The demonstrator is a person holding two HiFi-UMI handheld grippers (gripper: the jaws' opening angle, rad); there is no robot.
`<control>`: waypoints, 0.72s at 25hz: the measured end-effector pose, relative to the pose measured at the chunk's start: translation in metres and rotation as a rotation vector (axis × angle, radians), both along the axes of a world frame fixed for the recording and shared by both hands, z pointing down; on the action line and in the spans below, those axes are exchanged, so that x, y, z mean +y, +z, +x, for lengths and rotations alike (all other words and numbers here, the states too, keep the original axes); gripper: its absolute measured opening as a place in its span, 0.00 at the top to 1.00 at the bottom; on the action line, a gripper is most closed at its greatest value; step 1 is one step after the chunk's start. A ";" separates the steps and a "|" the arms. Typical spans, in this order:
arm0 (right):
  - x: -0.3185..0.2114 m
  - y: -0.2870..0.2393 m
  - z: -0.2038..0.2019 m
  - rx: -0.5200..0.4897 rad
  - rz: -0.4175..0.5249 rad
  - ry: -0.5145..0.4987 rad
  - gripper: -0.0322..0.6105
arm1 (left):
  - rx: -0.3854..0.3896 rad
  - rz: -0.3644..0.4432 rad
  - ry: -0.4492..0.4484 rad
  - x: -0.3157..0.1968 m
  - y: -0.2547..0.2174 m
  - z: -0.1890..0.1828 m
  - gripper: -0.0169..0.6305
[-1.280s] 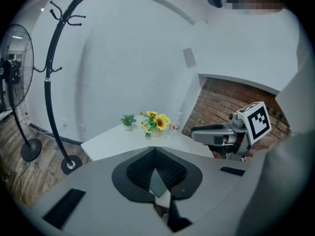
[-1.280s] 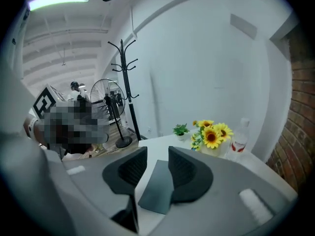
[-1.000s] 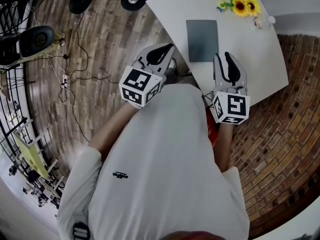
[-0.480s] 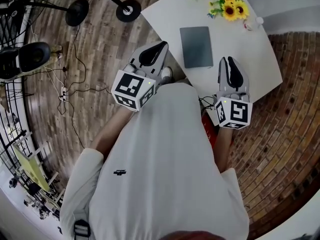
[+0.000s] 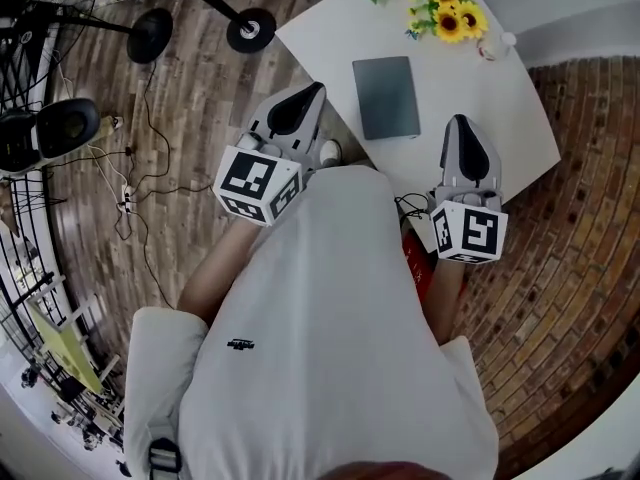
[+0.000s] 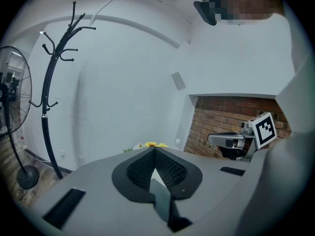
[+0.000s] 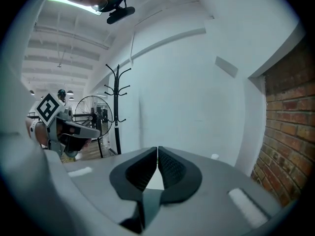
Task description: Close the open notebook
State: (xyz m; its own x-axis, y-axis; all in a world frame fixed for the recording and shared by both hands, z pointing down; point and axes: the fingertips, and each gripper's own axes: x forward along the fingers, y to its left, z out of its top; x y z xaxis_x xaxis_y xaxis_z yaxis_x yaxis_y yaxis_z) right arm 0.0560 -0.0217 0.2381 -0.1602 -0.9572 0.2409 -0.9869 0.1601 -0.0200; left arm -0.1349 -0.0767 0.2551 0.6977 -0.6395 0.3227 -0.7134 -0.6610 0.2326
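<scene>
One notebook (image 5: 386, 96), already closed, lies flat on the white worktop (image 5: 480, 98). Its long axis runs away from you with a slight tilt, and a short edge faces your body. You can't tell which side the spine is on. It sits ahead of you and between your two claws in the head view, apart from both.

The worktop is a smooth white slab set corner-on to you. Yellow sunflowers (image 5: 450, 18) stand at its far edge, well apart from the notebook. A wood plank floor (image 5: 200, 98) with loose cables is on your left, and brick (image 5: 560, 268) is on your right. A black coat stand (image 6: 47, 107) and a wire-cage fan (image 6: 10, 97) stand by the plain white wall (image 6: 123, 82).

The notebook cover is a matte grey, plain rectangle. The claw pads are black and ribbed on grey shells.

Your left claw (image 6: 154, 149) has its jaws tip to tip with nothing between them, out over the floor just off the worktop's near-left edge. Your right claw (image 7: 157, 149) has just been closing its jaws. They now meet, with nothing between them, over the worktop's near edge right of the notebook.
</scene>
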 end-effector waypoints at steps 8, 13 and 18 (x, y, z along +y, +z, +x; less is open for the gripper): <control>0.002 -0.003 0.000 0.009 0.017 -0.001 0.93 | 0.012 0.013 0.008 0.004 -0.007 0.005 0.96; 0.002 -0.005 -0.003 0.017 0.021 -0.008 0.93 | 0.013 0.020 0.011 0.005 -0.010 0.007 0.96; 0.002 -0.005 -0.007 0.015 0.021 -0.013 0.93 | 0.016 0.020 -0.002 0.006 -0.011 0.003 0.96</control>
